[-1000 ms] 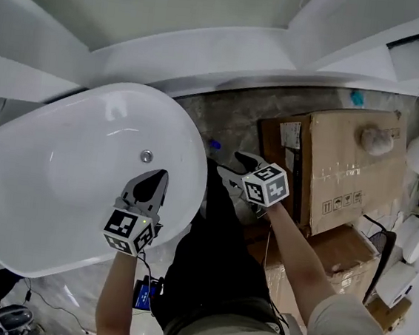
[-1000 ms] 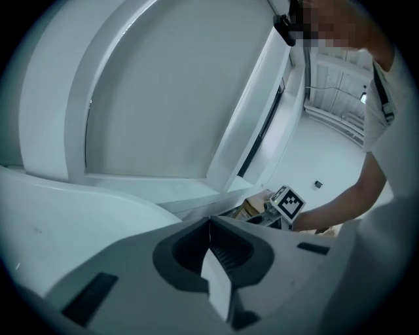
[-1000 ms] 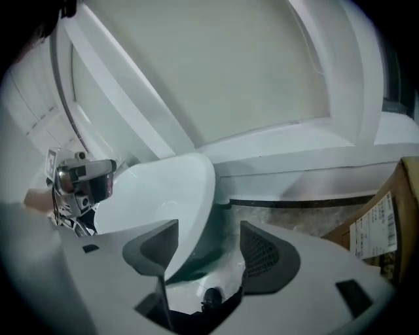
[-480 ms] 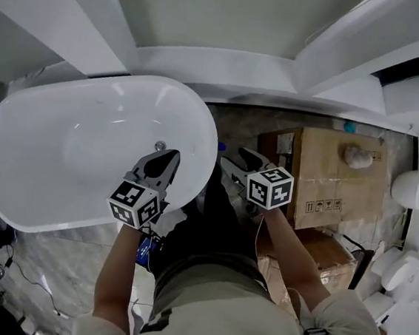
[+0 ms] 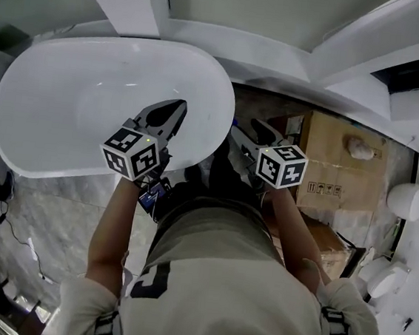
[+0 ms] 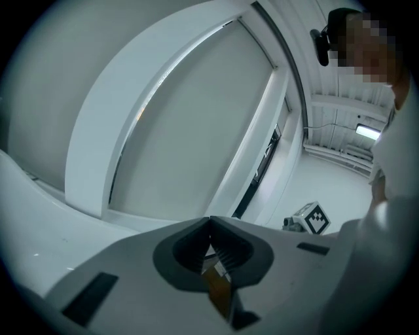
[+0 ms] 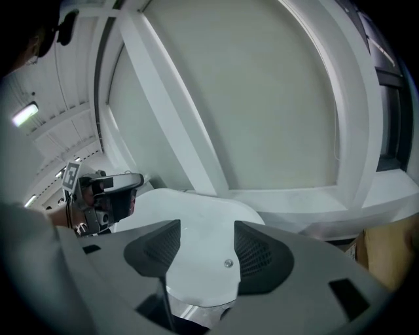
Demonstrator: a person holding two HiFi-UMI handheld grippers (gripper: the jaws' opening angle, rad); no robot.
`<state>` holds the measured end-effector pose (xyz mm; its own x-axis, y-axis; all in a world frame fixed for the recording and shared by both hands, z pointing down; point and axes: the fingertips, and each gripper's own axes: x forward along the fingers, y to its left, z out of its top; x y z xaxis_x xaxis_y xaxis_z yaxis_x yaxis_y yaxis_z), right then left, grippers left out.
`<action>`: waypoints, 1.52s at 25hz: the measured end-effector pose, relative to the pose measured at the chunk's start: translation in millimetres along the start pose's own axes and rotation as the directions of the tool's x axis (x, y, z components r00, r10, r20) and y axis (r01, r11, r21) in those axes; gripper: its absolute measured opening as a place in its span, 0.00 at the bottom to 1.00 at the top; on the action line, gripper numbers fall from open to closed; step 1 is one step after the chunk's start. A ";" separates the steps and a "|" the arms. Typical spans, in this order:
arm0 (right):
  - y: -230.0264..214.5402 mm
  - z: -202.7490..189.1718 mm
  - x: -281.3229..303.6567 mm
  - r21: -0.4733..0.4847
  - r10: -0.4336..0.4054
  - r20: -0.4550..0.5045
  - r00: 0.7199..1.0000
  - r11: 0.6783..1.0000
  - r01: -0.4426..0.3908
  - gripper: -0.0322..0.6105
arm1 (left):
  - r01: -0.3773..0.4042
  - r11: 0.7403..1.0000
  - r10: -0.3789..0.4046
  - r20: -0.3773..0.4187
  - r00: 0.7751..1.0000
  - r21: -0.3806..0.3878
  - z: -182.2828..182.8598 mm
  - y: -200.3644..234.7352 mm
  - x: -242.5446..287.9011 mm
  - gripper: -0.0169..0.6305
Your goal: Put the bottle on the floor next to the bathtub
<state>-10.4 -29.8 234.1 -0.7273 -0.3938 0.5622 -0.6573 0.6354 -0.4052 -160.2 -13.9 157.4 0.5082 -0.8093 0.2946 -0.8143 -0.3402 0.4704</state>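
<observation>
The bathtub is smooth and shiny; the box is dull brown cardboard; the floor looks stony.

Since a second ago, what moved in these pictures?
The left gripper moved further in over the bathtub; the right gripper followed, beside the rim. Nothing was grabbed or dropped. Left jaws stayed shut, right jaws open; the cardboard box stayed put.

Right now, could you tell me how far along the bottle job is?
Done: nothing I can confirm; no bottle shows in any view. In hand: nothing. The left gripper has its fingers shut over the bathtub; the right gripper is open and empty. Remaining: unclear, possibly the whole placement on the floor.
</observation>
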 end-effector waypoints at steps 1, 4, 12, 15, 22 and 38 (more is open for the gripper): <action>5.1 3.6 -5.6 -0.011 0.004 0.009 1.000 1.000 -0.003 0.47 | 0.010 1.000 -0.010 0.009 1.000 0.000 1.5 -5.0 -3.9 0.11; 20.8 9.4 -23.0 -0.048 0.005 0.022 1.000 0.999 -0.004 0.47 | 0.043 0.999 -0.043 0.029 0.999 -0.004 3.3 -19.6 -17.5 0.11; 45.2 23.8 -49.0 -0.069 0.050 0.060 0.997 0.997 -0.046 0.47 | 0.082 0.996 -0.082 0.023 0.996 0.024 0.6 -45.4 -38.0 0.11; 49.0 36.4 -57.2 -0.059 0.077 0.104 0.992 0.996 -0.071 0.47 | 0.085 0.995 -0.085 0.007 0.996 0.054 1.9 -55.9 -37.4 0.11; 34.6 68.6 -98.4 0.020 0.167 0.221 0.961 0.984 -0.176 0.47 | 0.118 0.989 -0.118 -0.010 0.993 0.091 14.0 -93.2 -19.9 0.11; 16.8 119.4 -174.4 -0.160 0.394 0.250 0.885 0.918 -0.363 0.09 | 0.139 0.984 -0.161 0.231 0.959 0.109 96.3 -194.1 17.9 0.11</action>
<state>81.8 -29.8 43.2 -0.9515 -0.2645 0.1572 -0.3076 0.8323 -0.4612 -20.0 -8.5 -8.7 0.5537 -0.8326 0.0146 -0.7616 -0.4992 0.4133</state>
